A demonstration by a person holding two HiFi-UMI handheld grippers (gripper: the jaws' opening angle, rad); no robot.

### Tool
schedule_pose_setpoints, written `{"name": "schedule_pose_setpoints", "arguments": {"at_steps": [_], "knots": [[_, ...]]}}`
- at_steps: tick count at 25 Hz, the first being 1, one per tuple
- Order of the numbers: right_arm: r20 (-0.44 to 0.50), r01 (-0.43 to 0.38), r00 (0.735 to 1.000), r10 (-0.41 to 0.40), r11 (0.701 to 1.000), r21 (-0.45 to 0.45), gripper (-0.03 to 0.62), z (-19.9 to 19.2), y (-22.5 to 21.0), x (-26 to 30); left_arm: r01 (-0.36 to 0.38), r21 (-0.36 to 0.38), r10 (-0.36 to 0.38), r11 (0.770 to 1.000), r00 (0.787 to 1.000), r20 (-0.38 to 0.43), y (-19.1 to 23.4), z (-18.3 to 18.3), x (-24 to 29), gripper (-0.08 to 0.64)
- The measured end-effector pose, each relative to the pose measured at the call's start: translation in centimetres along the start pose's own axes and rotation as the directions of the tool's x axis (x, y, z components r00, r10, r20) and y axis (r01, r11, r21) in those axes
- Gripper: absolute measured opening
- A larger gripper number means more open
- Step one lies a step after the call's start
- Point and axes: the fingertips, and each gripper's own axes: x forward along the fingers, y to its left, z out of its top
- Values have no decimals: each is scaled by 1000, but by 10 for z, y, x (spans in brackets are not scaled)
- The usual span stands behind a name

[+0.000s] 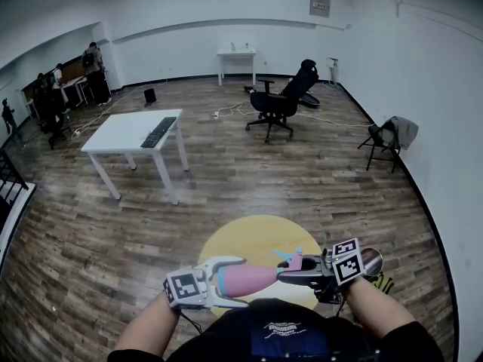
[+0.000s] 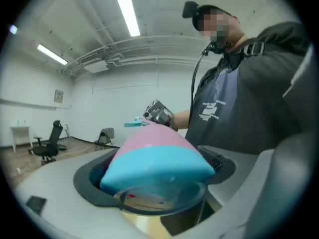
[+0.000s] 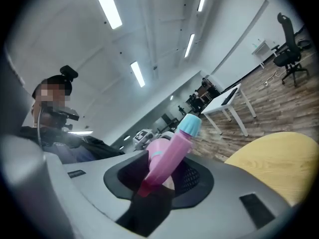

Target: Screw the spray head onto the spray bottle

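The spray bottle (image 1: pixel 249 279) is pink with a cyan base (image 2: pixel 154 166) and lies about level above the round yellow table (image 1: pixel 260 241). My left gripper (image 1: pixel 235 282) is shut on the bottle's body (image 2: pixel 149 141). At the bottle's neck sits the pink spray head (image 1: pixel 293 262) with a cyan nozzle (image 3: pixel 190 126). My right gripper (image 1: pixel 285 276) is shut on the spray head (image 3: pixel 167 158). The two grippers face each other close in front of the person's chest. The joint between head and neck is hidden.
A white table (image 1: pixel 121 136) with a black keyboard (image 1: pixel 158 132) stands at the left. A black office chair (image 1: pixel 283 100) is behind, a folding chair with cloth (image 1: pixel 389 136) at the right wall, a small white table (image 1: pixel 235 54) at the back wall. People stand far left (image 1: pixel 53 93).
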Motion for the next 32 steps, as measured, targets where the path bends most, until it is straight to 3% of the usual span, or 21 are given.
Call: {"name": "schedule_pose_setpoints", "arguments": {"at_steps": [2,3,5,7,8,9,10,11,13,14,15,17,21,23,25,26,27,29,30,31,32], "knots": [[25,-1,1000,0,1000,20,141,1,-4,-5,-67,165,88,984,989,-123,2,-8,5,517],[34,-6,999,5,999,32,140,-1,-6,-7,-97,275,152,957,970,-189,4,-15,6,518],[49,-24,999,20,996,81,140,-6,-11,-9,-128,517,304,846,913,-272,10,-24,6,518],[85,-67,995,53,983,172,140,-9,-19,-10,-126,715,449,687,848,-282,17,-23,4,517],[111,-97,991,74,971,221,140,-9,-21,-10,-117,767,491,631,825,-278,19,-22,3,517],[138,-124,986,91,957,262,140,-9,-23,-10,-114,779,502,617,819,-278,20,-22,3,517],[158,-138,983,96,949,282,143,-8,-23,-9,-122,748,478,653,832,-282,19,-23,2,517],[166,-132,982,89,954,268,147,-6,-22,-8,-137,673,424,727,861,-283,18,-25,1,517],[134,-65,990,46,988,141,153,2,-16,-6,-144,422,263,895,935,-237,12,-21,-1,517],[105,-28,994,21,998,64,176,5,-13,-5,-125,285,183,950,965,-187,9,-14,-3,517],[79,-3,997,2,1000,3,209,6,-8,-5,-96,171,119,981,984,-131,5,-8,-4,517],[46,15,999,-13,999,-52,216,7,-2,-4,-47,41,49,998,997,-57,1,-1,-7,517],[3,31,1000,-31,998,-61,196,1,1,-4,-20,11,20,1000,999,-50,-4,-1,-5,517],[4,13,1000,-13,1000,-25,150,-2,1,-5,-36,70,42,997,996,-84,-5,-2,-1,517],[35,-26,999,25,999,33,135,-1,1,-8,-85,203,118,976,981,-157,-2,-6,1,516],[55,-48,997,44,996,76,135,-1,-1,-11,-119,309,188,944,961,-204,2,-10,2,517],[78,-72,995,62,989,130,133,-2,-5,-13,-147,438,274,887,930,-244,6,-11,3,517],[135,-124,986,93,962,244,135,-6,-12,-16,-149,687,445,711,852,-276,15,-12,2,517],[161,-145,982,102,950,277,135,-7,-14,-17,-131,755,493,642,825,-276,18,-13,2,517],[181,-154,978,105,947,283,135,-7,-14,-17,-122,769,499,627,821,-276,18,-14,3,517],[192,-147,977,97,953,266,137,-6,-13,-17,-130,733,468,668,839,-278,18,-16,3,517]]}}
